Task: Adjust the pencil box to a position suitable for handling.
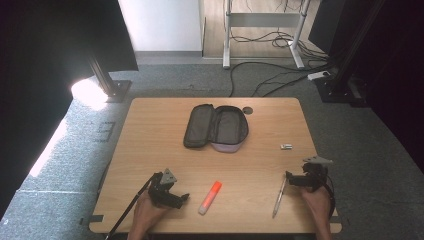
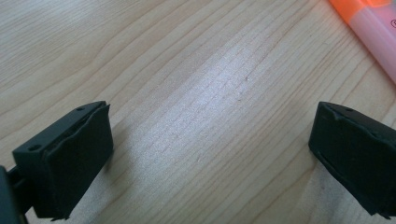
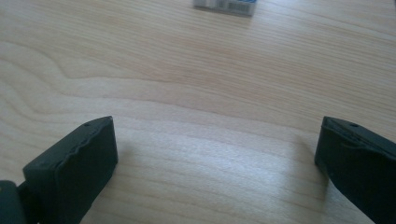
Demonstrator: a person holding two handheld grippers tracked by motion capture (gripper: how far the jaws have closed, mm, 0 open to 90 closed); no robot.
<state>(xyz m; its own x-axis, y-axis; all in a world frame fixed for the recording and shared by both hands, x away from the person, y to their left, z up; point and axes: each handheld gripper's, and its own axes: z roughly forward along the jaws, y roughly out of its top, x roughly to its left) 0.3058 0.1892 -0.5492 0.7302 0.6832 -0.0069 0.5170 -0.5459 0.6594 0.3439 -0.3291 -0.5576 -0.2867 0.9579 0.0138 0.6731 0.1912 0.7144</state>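
Plainly: both tongs spread wide over bare wood, highlighter and pen lying near

Low at the near edge of the table (image 1: 150, 125), the left gripper (image 1: 180, 198) rests with its two black jaws spread wide and nothing between them. In the left gripper view (image 2: 210, 154) they are blocky, matt wedges with slightly ragged pad edges, a small screw hole on the top of each, and only pale wood grain lies in the gap. A grey three-cornered plate sits on top of the gripper, and a thin dark cable trails back past the hand.

The right gripper (image 1: 291, 178) is likewise spread, its jaws holding nothing; the right gripper view (image 3: 215, 158) shows the same chunky black blocks framing bare tabletop, whose grain runs in soft wavy bands.

Just beside the left gripper lies the highlighter (image 1: 210, 197), a stubby plastic barrel, bright orange at the cap end and paler pink-white toward the other. Its glossy, translucent body crosses the upper corner of the left gripper view (image 2: 373, 32), apart from the jaws. Near the right gripper's tips lies a slim silvery pen (image 1: 279, 196), long and straight, angled toward the table's near edge.

Farther out, a small white rectangular block (image 1: 286, 146), perhaps an eraser, with a printed barcode label, sits on the wood; its edge shows at the top of the right gripper view (image 3: 225, 6). Well beyond, near the middle of the table, a soft fabric pencil case (image 1: 216, 127) lies unzipped and folded open, oval, dark grey inside with a lilac outer rim. The table is a light, smooth laminate with rounded corners, on grey speckled carpet.
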